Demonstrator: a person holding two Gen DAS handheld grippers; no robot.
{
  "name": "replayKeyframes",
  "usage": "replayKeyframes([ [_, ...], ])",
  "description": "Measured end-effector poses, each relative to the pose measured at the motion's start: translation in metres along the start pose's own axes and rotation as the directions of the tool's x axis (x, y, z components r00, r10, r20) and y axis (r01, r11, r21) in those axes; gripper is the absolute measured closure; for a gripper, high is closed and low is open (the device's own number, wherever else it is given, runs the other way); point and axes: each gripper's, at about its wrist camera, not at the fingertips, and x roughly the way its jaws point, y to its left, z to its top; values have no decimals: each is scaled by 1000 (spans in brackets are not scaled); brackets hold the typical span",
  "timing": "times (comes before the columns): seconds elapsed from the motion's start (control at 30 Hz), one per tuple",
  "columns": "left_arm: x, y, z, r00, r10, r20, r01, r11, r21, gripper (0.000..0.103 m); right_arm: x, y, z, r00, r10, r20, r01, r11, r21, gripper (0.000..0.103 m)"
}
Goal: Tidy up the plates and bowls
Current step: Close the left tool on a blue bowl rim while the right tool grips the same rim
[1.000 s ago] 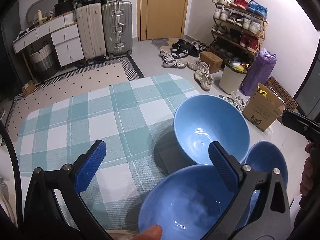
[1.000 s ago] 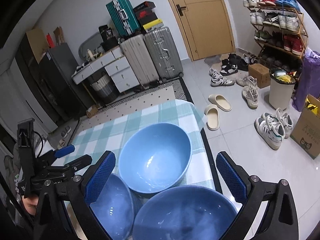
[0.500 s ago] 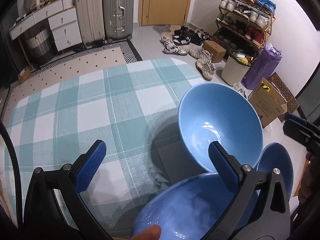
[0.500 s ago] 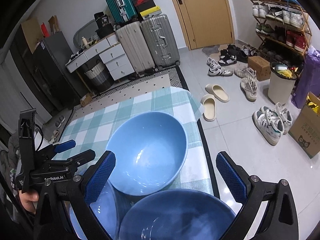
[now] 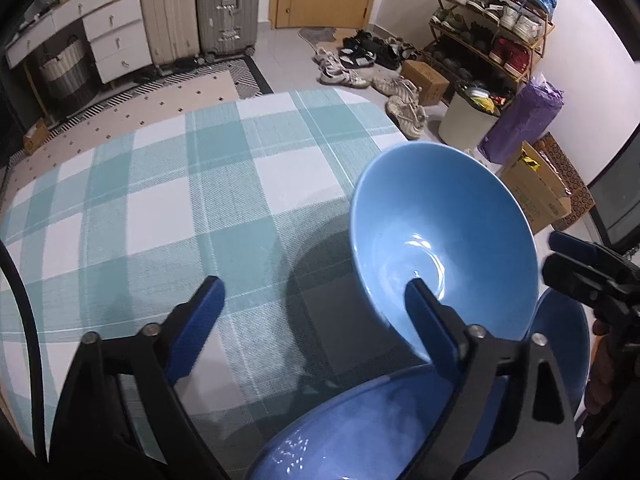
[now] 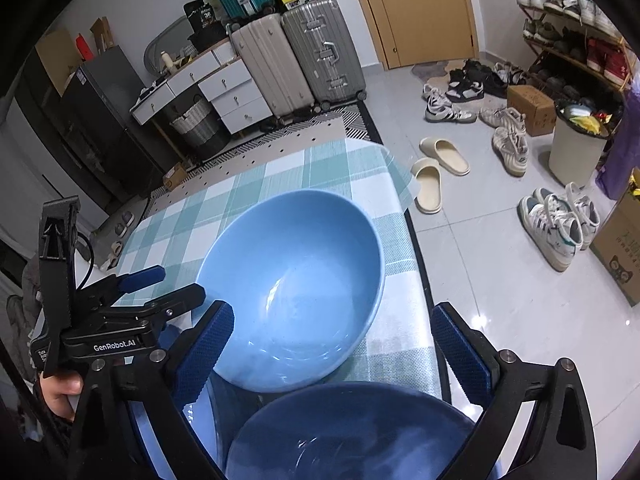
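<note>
The table (image 5: pixel 168 184), under a teal-and-white checked cloth, is the largest item and carries three blue bowls clustered at its right-hand edge, toward the near corner. The pale blue bowl (image 5: pixel 440 240) is the largest in view: it sits upright closest to the right edge, farther from the person than the other two, its inside empty and glossy. The near bowl (image 6: pixel 352 436), a deeper blue, lies at the table's near edge directly below both tools; compared with a second ago it fills more of each wrist view, so both hands have come down and in over the cluster. The third bowl (image 5: pixel 560 344), also deeper blue, shows only partly at the near right corner, just beside the other two; whether the rims touch cannot be told. The left tongs (image 5: pixel 312 312) hang over the bare cloth just left of the pale bowl, one finger crossing its near rim in the view; the jaws are closing from their widest, with no pad pressing on anything. The right tongs (image 6: pixel 332 340) frame the pale bowl's near side and the near bowl below; they too are closing slightly, wide apart and holding nothing. Judged from this, the bowls are not yet stacked; the lowered, narrowing tools suggest a first grasp on a rim is in preparation, probably to nest one bowl into another.
</note>
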Motion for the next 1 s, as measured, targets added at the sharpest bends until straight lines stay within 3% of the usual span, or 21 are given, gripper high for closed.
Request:
replayKeyframes([
  [0.13,8,-4,-2,1000,-22,-22,22,1000,3,26,13,-3,0,999,26,-37,-26,999,20,19],
  [0.33,17,-11,-3,998,-43,-44,44,999,14,40,21,-1,0,999,32,-43,-32,999,11,28],
  [0.47,19,-15,-4,995,-85,-50,85,996,13,61,21,1,1,1000,13,-28,-14,1000,-4,39],
  [0.6,18,-24,-4,993,-113,-45,115,993,32,83,19,1,-1,1000,-12,-15,12,1000,-4,57],
  [0.73,16,-27,-4,994,-100,-32,101,994,37,84,16,-1,-3,1000,-27,-5,27,1000,-14,69],
  [1.0,6,-31,-4,998,-67,3,67,996,56,85,11,-2,-5,1000,-11,15,11,1000,-23,72],
])
